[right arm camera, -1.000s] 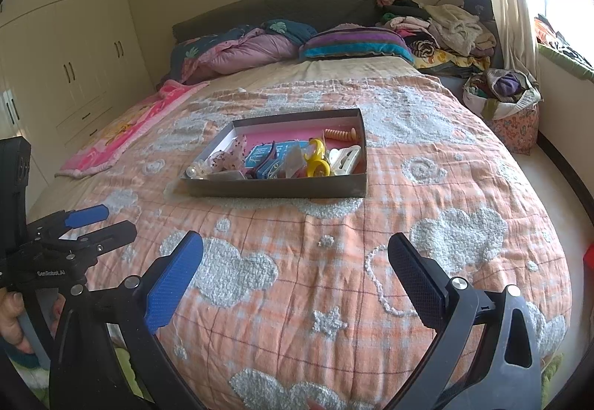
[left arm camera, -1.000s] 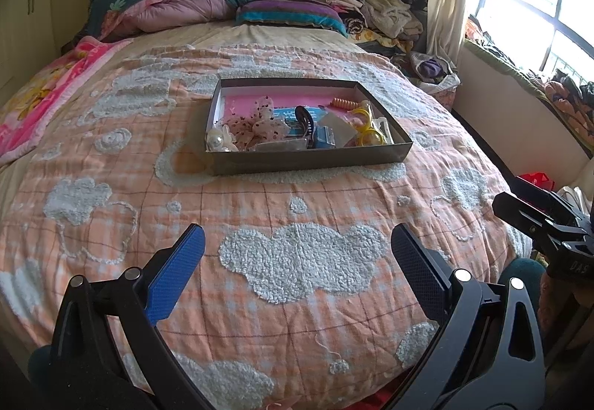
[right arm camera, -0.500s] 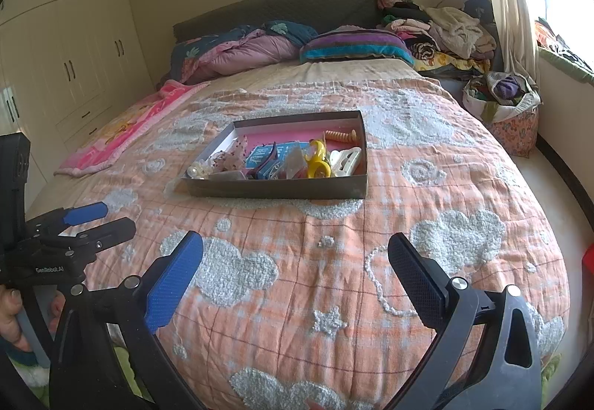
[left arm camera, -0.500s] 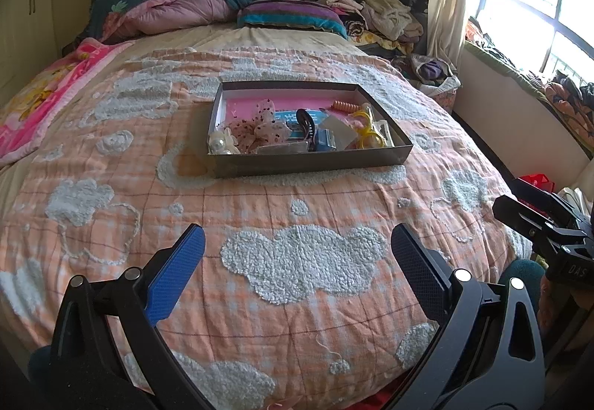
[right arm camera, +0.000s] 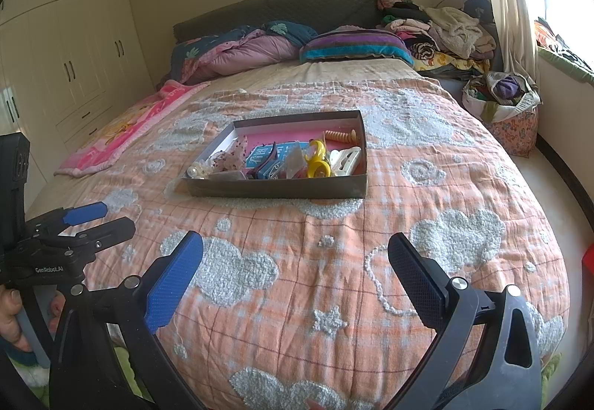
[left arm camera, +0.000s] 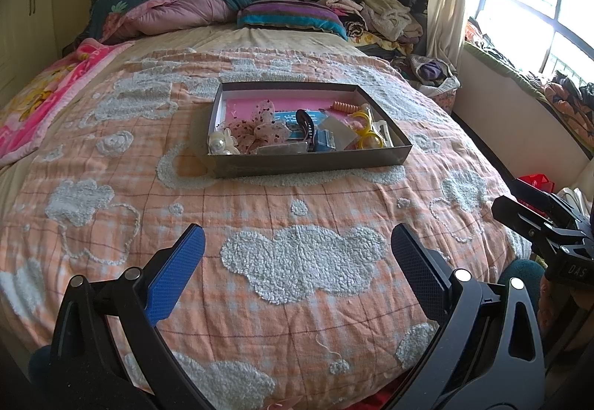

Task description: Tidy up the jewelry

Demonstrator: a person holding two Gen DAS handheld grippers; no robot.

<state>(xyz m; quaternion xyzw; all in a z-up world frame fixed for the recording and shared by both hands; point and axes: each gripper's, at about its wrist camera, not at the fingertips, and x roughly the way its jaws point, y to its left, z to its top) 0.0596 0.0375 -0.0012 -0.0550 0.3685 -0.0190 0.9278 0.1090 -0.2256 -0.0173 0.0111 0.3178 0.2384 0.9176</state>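
Observation:
A shallow grey box (left arm camera: 315, 162) (right arm camera: 274, 189) with a pink floor lies on the middle of the bed. It holds several hair and jewelry pieces: a pearl piece (left arm camera: 219, 144), a sequined pink bow (left arm camera: 261, 130), a dark hair clip (left arm camera: 306, 124), a yellow ring toy (left arm camera: 365, 137) (right arm camera: 318, 165), an orange coil (right arm camera: 339, 136). My left gripper (left arm camera: 297, 254) is open and empty, well short of the box. My right gripper (right arm camera: 295, 258) is open and empty, also short of the box. Each gripper shows at the edge of the other's view.
The bed has an orange checked quilt (left arm camera: 304, 261) with cloud tufts. Pillows and folded bedding (left arm camera: 178, 11) lie at the headboard, a pink blanket (right arm camera: 122, 131) at the left. Clothes piles (right arm camera: 445, 31) and a basket (right arm camera: 508, 105) stand by the window; wardrobes (right arm camera: 74, 65) at left.
Both views have shifted slightly toward the box, which sits a little lower and nearer in frame. Both grippers stay open and empty.

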